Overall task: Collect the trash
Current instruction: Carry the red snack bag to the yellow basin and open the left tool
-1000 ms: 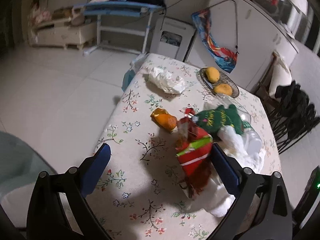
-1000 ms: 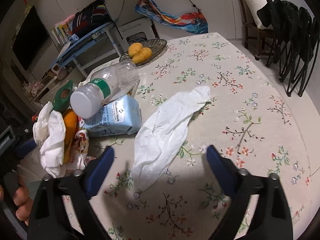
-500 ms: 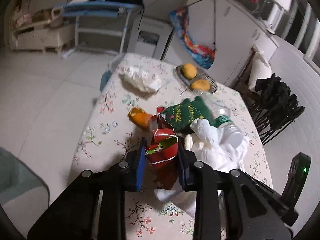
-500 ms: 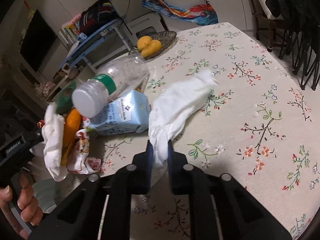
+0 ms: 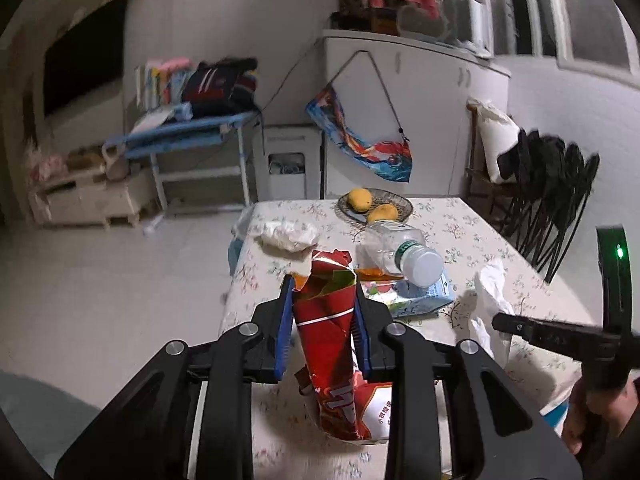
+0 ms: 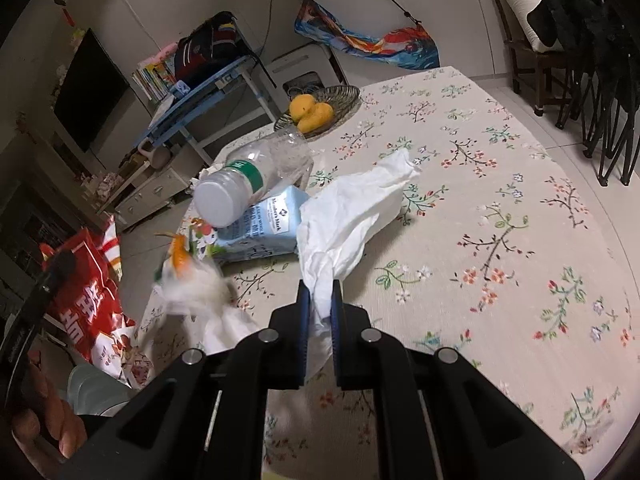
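Gripping a crumpled red foil snack bag (image 5: 332, 344) in my left gripper (image 5: 322, 312), I hold it above the near edge of the floral-clothed table (image 6: 500, 208). My right gripper (image 6: 319, 316) pinches a long white tissue (image 6: 352, 216), right of a toppled clear plastic bottle (image 6: 256, 176).

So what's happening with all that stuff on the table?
Someone is picking up trash with two sets of tongs. The left tongs are shut on a red snack bag, lifted off the flowered table. The right tongs pinch a white tissue that trails onto the cloth. A plastic bottle, a blue pack and more wrappers wait there.
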`<act>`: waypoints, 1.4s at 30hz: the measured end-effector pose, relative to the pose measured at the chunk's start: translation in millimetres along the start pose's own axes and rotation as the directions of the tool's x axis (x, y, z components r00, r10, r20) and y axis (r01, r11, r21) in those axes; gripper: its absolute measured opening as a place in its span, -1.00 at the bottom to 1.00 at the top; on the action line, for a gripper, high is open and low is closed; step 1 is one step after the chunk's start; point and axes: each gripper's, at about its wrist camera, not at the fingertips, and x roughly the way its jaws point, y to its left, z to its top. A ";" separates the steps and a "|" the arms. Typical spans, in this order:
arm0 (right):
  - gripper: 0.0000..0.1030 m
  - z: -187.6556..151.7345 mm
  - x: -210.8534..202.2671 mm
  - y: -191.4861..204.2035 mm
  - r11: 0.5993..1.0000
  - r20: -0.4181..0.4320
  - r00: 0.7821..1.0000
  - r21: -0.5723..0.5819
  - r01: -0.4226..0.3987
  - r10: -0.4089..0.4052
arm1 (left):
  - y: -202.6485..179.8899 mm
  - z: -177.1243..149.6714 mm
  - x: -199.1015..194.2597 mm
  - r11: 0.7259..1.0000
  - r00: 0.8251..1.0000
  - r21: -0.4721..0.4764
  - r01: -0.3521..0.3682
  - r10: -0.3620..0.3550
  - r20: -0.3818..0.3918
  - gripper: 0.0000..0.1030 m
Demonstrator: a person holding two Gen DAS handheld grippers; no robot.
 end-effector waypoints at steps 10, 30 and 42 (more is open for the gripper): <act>-0.80 -5.9 -21.9 10.0 0.999 0.041 0.999 -0.029 -0.021 0.022 | 40.4 -17.7 -18.4 0.984 0.999 -0.172 0.044 -0.046 -0.011 -0.51; -0.80 -74.5 -70.4 52.6 0.972 -0.026 0.995 -0.213 -0.095 0.091 | 17.7 -61.5 -59.9 0.990 0.995 -0.123 0.073 -0.080 -0.058 -0.51; -0.80 -146.4 -64.3 70.8 0.941 -0.264 0.959 -0.290 -0.177 0.100 | 13.7 -83.9 -90.5 0.990 0.993 -0.110 0.085 -0.093 -0.070 -0.51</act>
